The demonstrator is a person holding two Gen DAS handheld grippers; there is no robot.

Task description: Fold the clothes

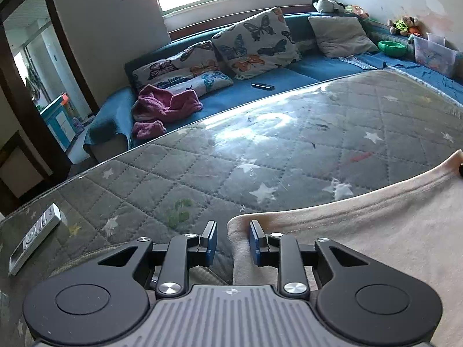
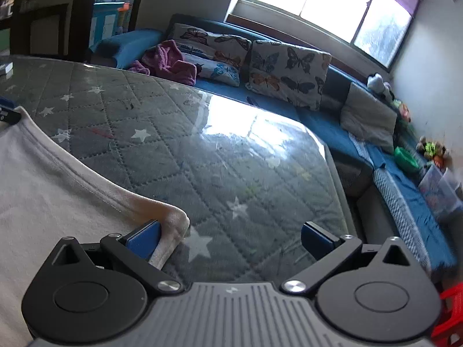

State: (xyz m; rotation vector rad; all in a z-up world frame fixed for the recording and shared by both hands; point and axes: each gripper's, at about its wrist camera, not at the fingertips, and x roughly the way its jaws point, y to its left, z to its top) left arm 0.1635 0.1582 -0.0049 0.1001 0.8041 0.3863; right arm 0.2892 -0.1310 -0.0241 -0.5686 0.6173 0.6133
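A pale cream garment (image 1: pixel 361 231) lies flat on the glass-topped table (image 1: pixel 260 150). My left gripper (image 1: pixel 233 238) is partly open, its blue pads (image 1: pixel 256 243) astride the garment's near left corner, with a gap on the left side. In the right wrist view the same garment (image 2: pixel 43 190) fills the lower left. My right gripper (image 2: pixel 231 238) is wide open; its left pad (image 2: pixel 146 238) touches the garment's right corner, the right pad stands free over the table (image 2: pixel 231 144).
A remote control (image 1: pixel 34 238) lies at the table's left edge. Behind the table runs a blue sofa (image 1: pixel 289 78) with butterfly cushions (image 1: pixel 254 43), a pink towel (image 1: pixel 165 104), a dark phone (image 1: pixel 262 86) and toys. A red object (image 2: pixel 451 315) sits at lower right.
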